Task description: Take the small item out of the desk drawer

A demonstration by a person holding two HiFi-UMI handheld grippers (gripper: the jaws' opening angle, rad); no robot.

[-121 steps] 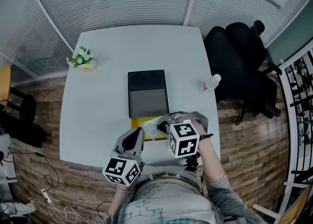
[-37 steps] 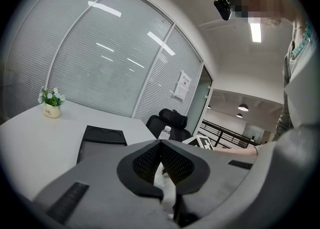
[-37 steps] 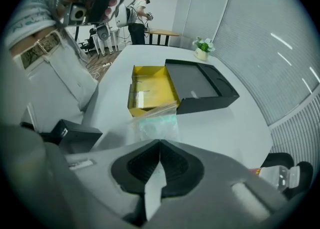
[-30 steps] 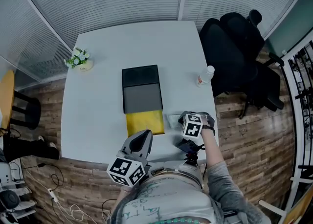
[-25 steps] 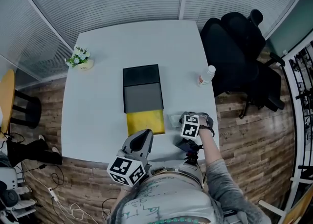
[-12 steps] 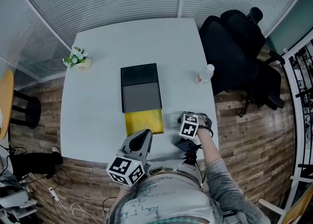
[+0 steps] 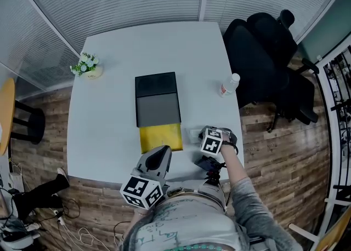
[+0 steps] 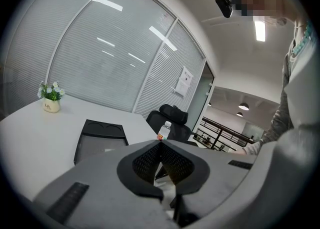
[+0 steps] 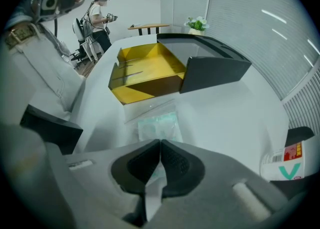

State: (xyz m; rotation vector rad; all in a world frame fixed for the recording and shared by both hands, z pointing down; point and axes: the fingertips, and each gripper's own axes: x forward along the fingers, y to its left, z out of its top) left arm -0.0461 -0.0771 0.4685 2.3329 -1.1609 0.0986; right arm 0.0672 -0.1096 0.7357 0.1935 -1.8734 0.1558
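Jaws on the right gripper [image 9: 160,145] meet at their tips, and we see nothing clamped between them. They point steeply down over the near end of the small item [image 9: 159,125], a clear packet with a pale green insert, which lies flat on the white bench [image 7: 109,107]. The packet is out of the yellow drawer [image 7: 160,137] and rests just to its right, toward the bench's near right corner. We cannot tell whether the tips touch the packet. The drawer stands pulled out toward the near edge from the black desk organiser [image 7: 157,99] at mid-bench. On the left gripper [image 8: 160,144] the jaws are likewise closed, with nothing between them; we hold it at the near edge of the bench, left of the right gripper and apart from the drawer. Farther off, a water bottle [image 7: 230,85] is near the right edge and a small flower pot [image 7: 85,64] sits at the far left.
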